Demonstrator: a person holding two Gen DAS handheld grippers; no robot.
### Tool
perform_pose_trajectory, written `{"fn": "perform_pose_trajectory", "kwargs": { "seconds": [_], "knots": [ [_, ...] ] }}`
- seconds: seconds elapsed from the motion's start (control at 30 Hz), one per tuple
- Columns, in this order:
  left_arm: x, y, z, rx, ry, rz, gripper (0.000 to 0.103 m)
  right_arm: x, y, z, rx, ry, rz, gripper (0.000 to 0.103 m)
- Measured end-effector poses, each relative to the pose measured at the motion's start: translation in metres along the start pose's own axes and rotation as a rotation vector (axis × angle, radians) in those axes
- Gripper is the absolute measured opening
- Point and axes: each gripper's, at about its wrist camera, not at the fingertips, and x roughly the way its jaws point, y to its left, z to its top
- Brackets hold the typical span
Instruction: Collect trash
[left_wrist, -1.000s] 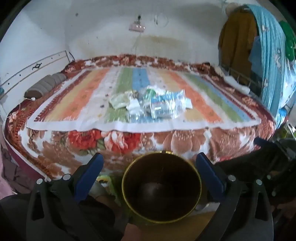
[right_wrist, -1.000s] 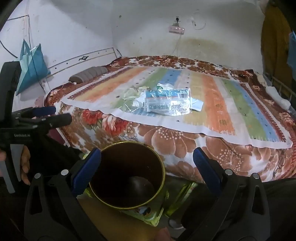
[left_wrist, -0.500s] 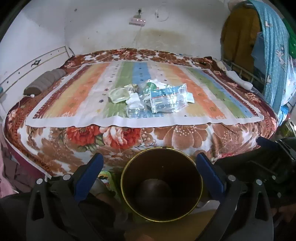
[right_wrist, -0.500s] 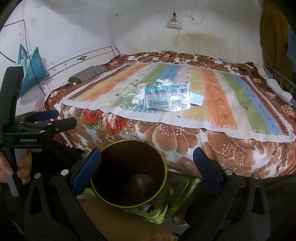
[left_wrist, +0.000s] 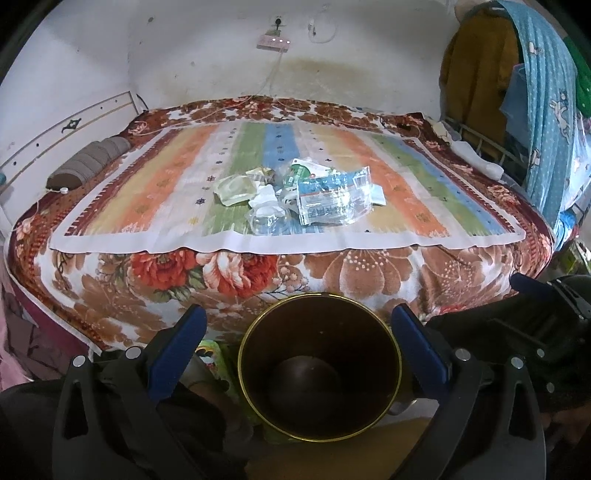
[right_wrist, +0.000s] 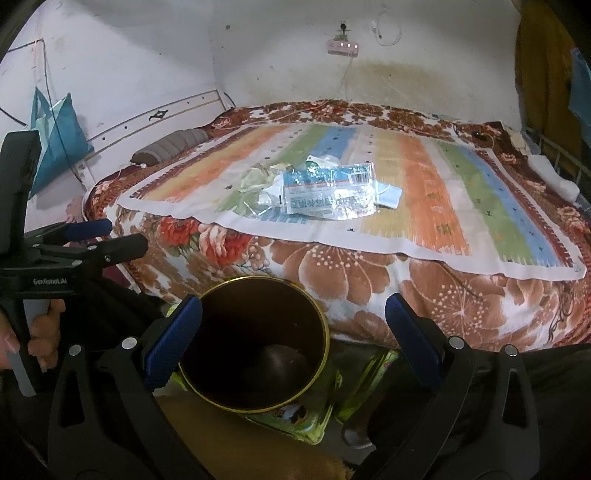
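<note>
A pile of trash lies on the striped mat in the middle of the bed: a large clear plastic bag with blue print (left_wrist: 332, 199) (right_wrist: 328, 194), a clear tray (left_wrist: 234, 188), crumpled white paper (left_wrist: 264, 195) and clear wrappers (left_wrist: 267, 221). A dark round bin with a gold rim (left_wrist: 319, 373) (right_wrist: 255, 343) stands on the floor before the bed, empty. My left gripper (left_wrist: 295, 332) is open above the bin. My right gripper (right_wrist: 293, 321) is open, just right of the bin. Both are empty, well short of the trash.
The bed (left_wrist: 110, 295) has a floral blanket and a striped mat (left_wrist: 166, 192). A grey pillow (left_wrist: 88, 166) lies at its left. Clothes (left_wrist: 546, 92) hang at the right. A blue bag (right_wrist: 55, 136) hangs on the left wall. A green tin (right_wrist: 314, 417) sits under the bin.
Both grippers have risen and tilted a little, so the bed and trash sit lower in view. Both stay open.
</note>
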Motion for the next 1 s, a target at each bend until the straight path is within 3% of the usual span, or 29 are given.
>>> {"fn": "perform_pose_trajectory", "kwargs": {
  "seconds": [1.0],
  "knots": [
    [-0.0025,-0.0035,0.0031,0.015,0.001,0.032,0.097,0.0011,-0.0067,0.0044,0.049,0.031,0.02,0.094]
  ]
}}
